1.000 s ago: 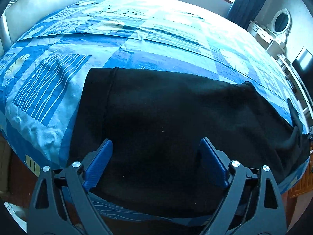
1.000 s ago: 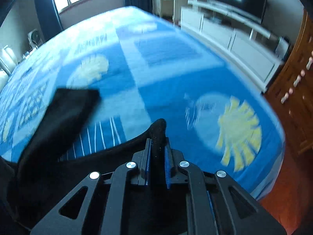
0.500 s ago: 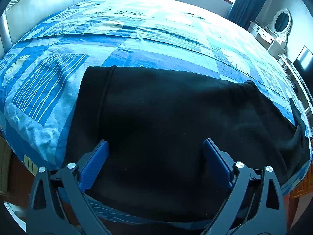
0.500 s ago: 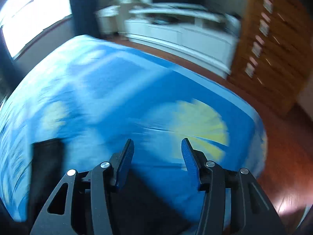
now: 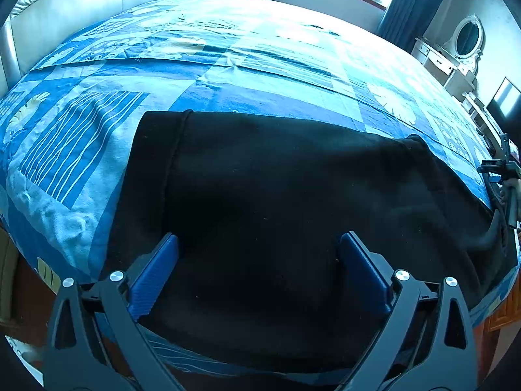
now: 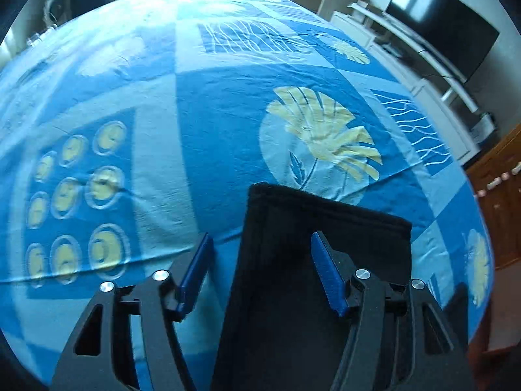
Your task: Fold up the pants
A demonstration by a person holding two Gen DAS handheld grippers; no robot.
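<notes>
Black pants (image 5: 276,202) lie spread flat across the near part of a bed, waistband end at the left and legs running to the right. My left gripper (image 5: 257,254) is open and empty, hovering above the near edge of the pants. In the right wrist view the leg end of the pants (image 6: 312,247) lies flat with a straight hem. My right gripper (image 6: 260,267) is open and empty above that leg end, its left finger over the bedspread. The right gripper also shows at the far right of the left wrist view (image 5: 503,169).
The bed carries a blue patterned bedspread (image 6: 228,114). A padded white headboard (image 5: 81,16) stands at the left. A white dresser with an oval mirror (image 5: 462,45), a TV (image 6: 439,22) on a white cabinet, and a brown wooden cupboard (image 6: 501,202) stand beyond the bed's edges.
My right gripper let go of the black pant leg, opened, and swung round to face the bed over the flat leg end. My left gripper stayed open and barely moved.
</notes>
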